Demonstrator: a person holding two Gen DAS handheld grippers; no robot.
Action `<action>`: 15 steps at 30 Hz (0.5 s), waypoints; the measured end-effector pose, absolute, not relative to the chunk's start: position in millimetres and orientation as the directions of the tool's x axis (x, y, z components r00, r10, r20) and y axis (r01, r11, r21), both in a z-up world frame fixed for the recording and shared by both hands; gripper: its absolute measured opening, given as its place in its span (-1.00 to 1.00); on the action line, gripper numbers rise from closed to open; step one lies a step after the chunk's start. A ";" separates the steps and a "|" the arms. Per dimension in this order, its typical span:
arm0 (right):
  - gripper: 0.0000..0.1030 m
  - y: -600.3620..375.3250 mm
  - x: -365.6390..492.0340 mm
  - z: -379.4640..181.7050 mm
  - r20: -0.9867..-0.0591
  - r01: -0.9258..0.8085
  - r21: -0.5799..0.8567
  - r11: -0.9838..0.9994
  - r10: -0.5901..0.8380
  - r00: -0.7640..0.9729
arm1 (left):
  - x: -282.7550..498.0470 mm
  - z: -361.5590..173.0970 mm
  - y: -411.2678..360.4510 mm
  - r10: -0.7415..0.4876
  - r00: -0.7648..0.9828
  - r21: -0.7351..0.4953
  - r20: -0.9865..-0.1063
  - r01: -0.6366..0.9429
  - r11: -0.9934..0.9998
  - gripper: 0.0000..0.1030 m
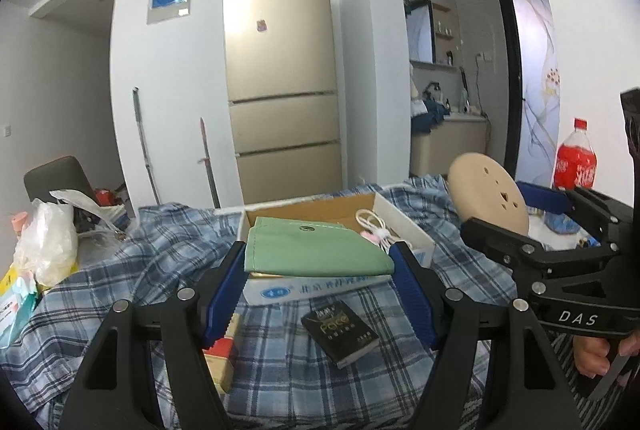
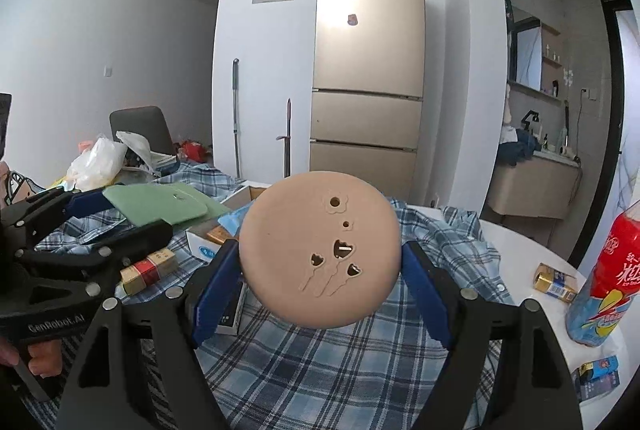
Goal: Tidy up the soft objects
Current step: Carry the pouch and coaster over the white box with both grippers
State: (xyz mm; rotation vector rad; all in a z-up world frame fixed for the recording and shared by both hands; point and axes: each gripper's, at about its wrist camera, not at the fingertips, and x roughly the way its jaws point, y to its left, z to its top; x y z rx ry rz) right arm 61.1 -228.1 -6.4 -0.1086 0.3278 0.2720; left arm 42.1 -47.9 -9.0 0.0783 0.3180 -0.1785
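My left gripper (image 1: 320,262) is shut on a green fabric pouch (image 1: 316,248) and holds it over the near edge of an open cardboard box (image 1: 404,222). My right gripper (image 2: 320,270) is shut on a round beige soft disc (image 2: 320,250) with flower-shaped holes, held above the blue plaid cloth (image 2: 340,362). The disc also shows in the left wrist view (image 1: 488,198), to the right of the box. The pouch shows in the right wrist view (image 2: 160,206), at the left.
A white cable (image 1: 372,222) lies in the box. A black booklet (image 1: 340,330) and a red-gold pack (image 1: 220,354) lie on the cloth. A red soda bottle (image 2: 608,270), small packs (image 2: 556,282) and a plastic bag (image 1: 48,242) stand around. A fridge (image 2: 366,70) is behind.
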 end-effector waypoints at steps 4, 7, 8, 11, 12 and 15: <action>0.55 -229.1 59.6 -3.1 -0.319 -0.245 -0.065 0.967 0.212 0.924 | 34.5 3.7 -41.5 -0.132 0.955 0.048 -0.268 0.150 0.988 0.42; 0.54 -228.3 57.0 1.9 -0.300 -0.216 -0.088 0.972 0.181 0.937 | 25.9 18.1 -35.6 -0.104 0.973 0.050 -0.208 0.117 0.992 0.42; 0.54 -227.9 55.5 4.4 -0.290 -0.210 -0.095 0.973 0.174 0.941 | 25.1 21.7 -35.1 -0.099 0.975 0.053 -0.197 0.112 0.992 0.42; 0.54 -226.4 51.3 12.1 -0.260 -0.193 -0.101 0.976 0.161 0.952 | 22.5 31.9 -30.8 -0.093 0.979 0.048 -0.180 0.103 0.994 0.42; 0.55 -225.7 49.6 14.5 -0.252 -0.190 -0.102 0.976 0.160 0.954 | 22.2 34.6 -29.8 -0.090 0.980 0.047 -0.176 0.100 0.994 0.42; 0.55 -221.8 47.4 23.0 -0.236 -0.187 -0.114 0.976 0.156 0.959 | 22.4 42.6 -30.4 -0.089 0.982 0.045 -0.168 0.098 0.994 0.42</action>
